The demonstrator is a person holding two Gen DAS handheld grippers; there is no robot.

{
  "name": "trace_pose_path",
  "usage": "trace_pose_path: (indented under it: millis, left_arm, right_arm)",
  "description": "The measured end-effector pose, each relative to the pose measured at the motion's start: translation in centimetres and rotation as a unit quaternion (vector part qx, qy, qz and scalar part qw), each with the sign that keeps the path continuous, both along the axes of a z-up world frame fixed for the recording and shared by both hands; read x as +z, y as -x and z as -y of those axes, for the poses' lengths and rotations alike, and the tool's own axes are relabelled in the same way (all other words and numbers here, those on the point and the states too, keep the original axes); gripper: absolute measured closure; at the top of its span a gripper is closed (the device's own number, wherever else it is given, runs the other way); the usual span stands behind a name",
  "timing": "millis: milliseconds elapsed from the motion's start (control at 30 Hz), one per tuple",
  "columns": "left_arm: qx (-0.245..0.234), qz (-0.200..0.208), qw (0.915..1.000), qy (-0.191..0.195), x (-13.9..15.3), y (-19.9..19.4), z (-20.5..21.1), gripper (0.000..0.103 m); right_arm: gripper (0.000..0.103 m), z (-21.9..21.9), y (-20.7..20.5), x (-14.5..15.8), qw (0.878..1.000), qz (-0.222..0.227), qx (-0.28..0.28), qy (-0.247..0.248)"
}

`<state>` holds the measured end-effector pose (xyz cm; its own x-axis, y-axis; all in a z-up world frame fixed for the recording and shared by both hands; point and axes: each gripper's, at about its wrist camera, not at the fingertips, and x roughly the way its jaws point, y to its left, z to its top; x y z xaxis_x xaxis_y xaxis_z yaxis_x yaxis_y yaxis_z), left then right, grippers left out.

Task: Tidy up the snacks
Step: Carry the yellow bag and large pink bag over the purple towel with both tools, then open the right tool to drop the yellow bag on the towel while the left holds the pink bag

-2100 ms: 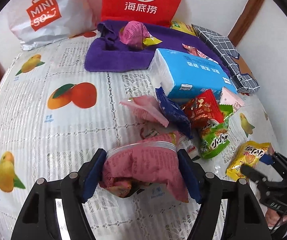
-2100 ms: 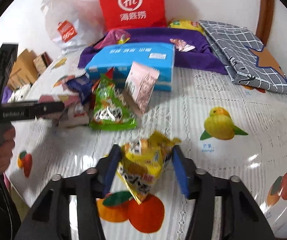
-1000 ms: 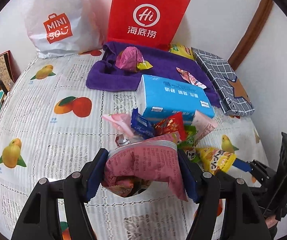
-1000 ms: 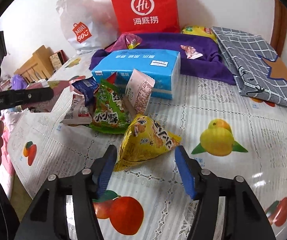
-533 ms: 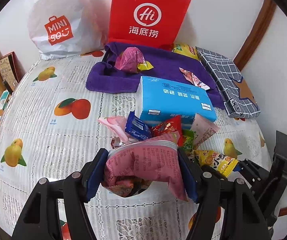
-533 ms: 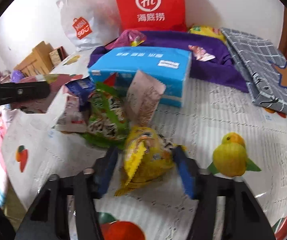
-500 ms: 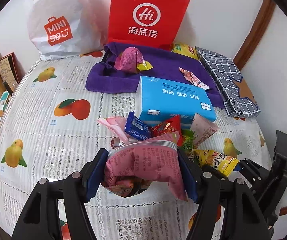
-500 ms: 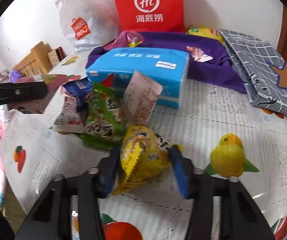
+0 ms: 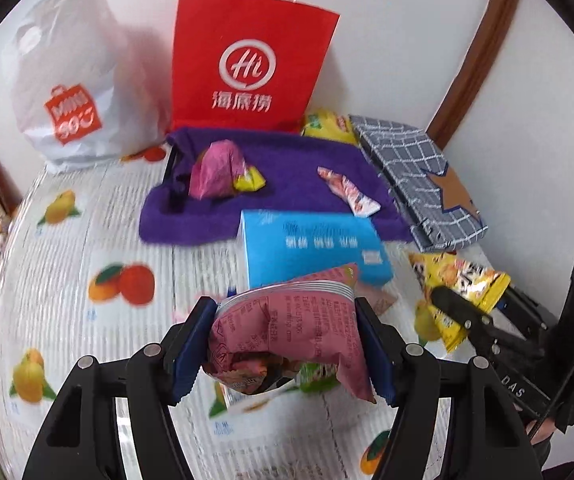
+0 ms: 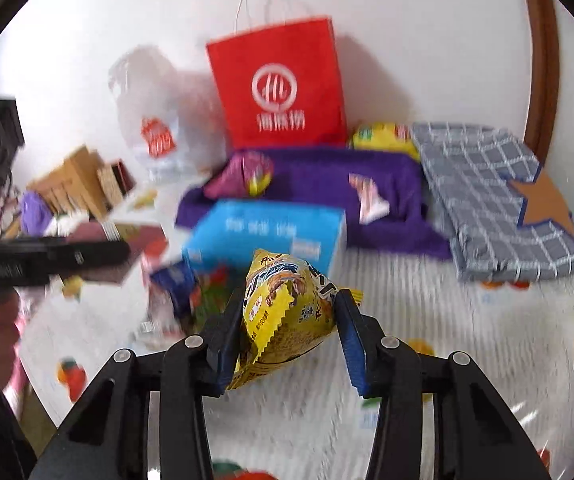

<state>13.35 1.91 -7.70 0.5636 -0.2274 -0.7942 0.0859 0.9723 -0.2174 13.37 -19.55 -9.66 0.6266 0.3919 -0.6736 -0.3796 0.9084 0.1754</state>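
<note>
Item one: my left gripper (image 9: 285, 344) clamps the pink snack bag (image 9: 287, 328). Item two: my right gripper (image 10: 289, 334), jaws closing, grasps the yellow snack packet (image 10: 287, 308).

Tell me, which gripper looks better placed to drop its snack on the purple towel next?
Probably the left gripper: its pink packet sits nearer in line with the purple towel. The right gripper is closing on the yellow packet.

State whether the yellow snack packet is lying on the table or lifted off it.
Lifted: the yellow snack packet sits squeezed in the closing right claw, clear of the tablecloth in the left wrist view too.
</note>
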Motion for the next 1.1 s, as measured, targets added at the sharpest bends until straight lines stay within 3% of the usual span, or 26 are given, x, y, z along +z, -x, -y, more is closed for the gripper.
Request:
trace_pose_path:
  millis: [167,500,900,1100]
  left_arm:
    - [-0.012,0.022,0.9996,-0.01,1.7,-2.8,-0.5,0.036]
    - [-0.015,0.038,0.9992,-0.002,3.4,-10.0,-2.1,0.036]
    - [-0.027,0.035,0.9989,-0.017,2.3,-16.5,-2.2,0.036]
    - [-0.027,0.02,0.9994,-0.01,-0.1,-19.1,-2.6,0.036]
  right_arm:
    - [0.059,-1.7,-2.8,2.6,0.999,0.031,-0.024,0.028]
    - [0.059,-3.1,-10.8,5.2,0.998,0.026,-0.051,0.026]
    - [0.059,-3.9,-17.9,3.8,0.996,0.029,-0.07,0.052]
    - [0.059,-4.7,-20.9,2.8,0.996,0.025,-0.063,0.058]
